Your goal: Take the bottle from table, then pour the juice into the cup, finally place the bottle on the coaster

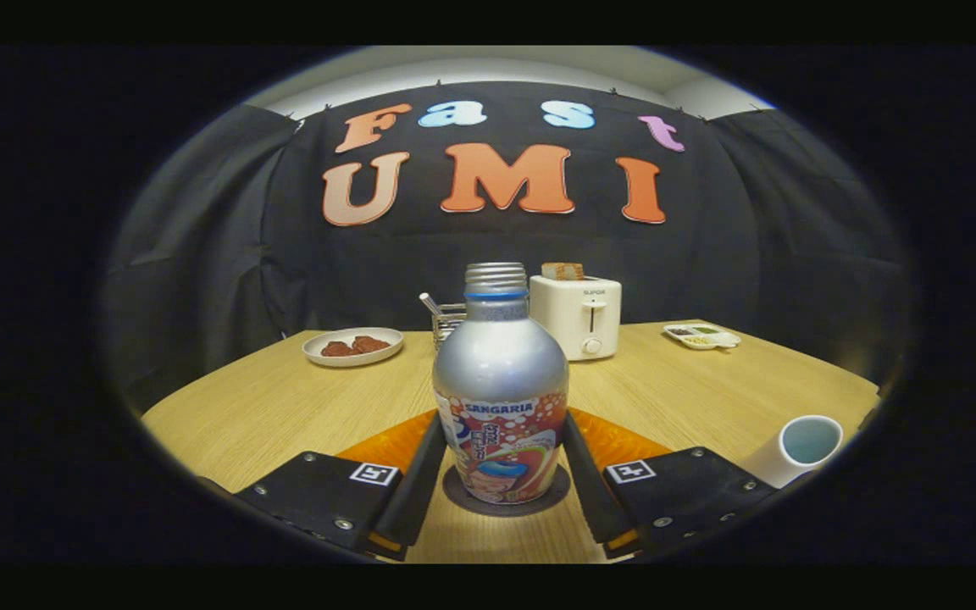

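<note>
surface (285, 407): pale wood
coaster (560, 496): centre, under bottle (501, 381); orange mat (386, 447) beneath
cup (801, 445): 4 o'clock
plate (352, 346): 11 o'clock
toaster (579, 315): 12 o'clock; wire rack (447, 320) beside
tray (701, 335): 1 o'clock
tool (501, 500): fingers flank the bottle

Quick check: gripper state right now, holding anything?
Gripper: fingers flank the bottle standing on the coaster; whether both press on it cannot be told.

Soft, even light falls from above onto the table (285, 398), which glows warm beside the dim cloth wall behind the bottle (501, 381). The bottle's silver shoulder carries a mild sheen, with only faint shadow at its base. Fisheye bending curves the table edges around the bottle; focus softens slightly toward the rim.
</note>
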`<state>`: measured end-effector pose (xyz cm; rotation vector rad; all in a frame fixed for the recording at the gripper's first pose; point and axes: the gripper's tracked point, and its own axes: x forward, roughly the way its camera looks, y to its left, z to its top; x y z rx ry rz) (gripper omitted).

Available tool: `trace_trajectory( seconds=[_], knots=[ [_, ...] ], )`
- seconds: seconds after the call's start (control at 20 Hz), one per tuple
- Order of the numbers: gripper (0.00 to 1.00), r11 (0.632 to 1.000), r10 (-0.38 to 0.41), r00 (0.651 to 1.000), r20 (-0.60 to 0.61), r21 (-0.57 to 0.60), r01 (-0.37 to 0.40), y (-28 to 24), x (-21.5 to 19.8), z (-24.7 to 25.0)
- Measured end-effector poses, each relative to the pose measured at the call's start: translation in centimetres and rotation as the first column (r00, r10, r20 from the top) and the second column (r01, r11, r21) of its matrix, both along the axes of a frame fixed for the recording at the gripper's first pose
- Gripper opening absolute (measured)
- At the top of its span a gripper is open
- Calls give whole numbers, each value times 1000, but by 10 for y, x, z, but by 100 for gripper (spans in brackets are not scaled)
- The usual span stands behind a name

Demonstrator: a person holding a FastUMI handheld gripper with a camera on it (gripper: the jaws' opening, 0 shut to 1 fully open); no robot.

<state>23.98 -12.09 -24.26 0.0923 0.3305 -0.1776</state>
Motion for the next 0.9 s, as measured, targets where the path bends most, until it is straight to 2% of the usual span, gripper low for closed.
trace_trajectory(
  seconds=[0.15, 0.3, 0.45, 0.6, 0.9],
  knots=[
    [75, 999, -38, 999, 1, 10, 38, -7, -4, 0],
    [80, 997, -57, 998, 29, 52, 55, -7, -10, 8],
    [91, 997, -60, 996, 64, 54, 56, -6, -17, 23],
    [97, 997, -70, 992, 106, 50, 65, -6, -33, 42],
    [97, 999, -49, 981, 190, -14, 52, 3, -68, 103]
  ],
)
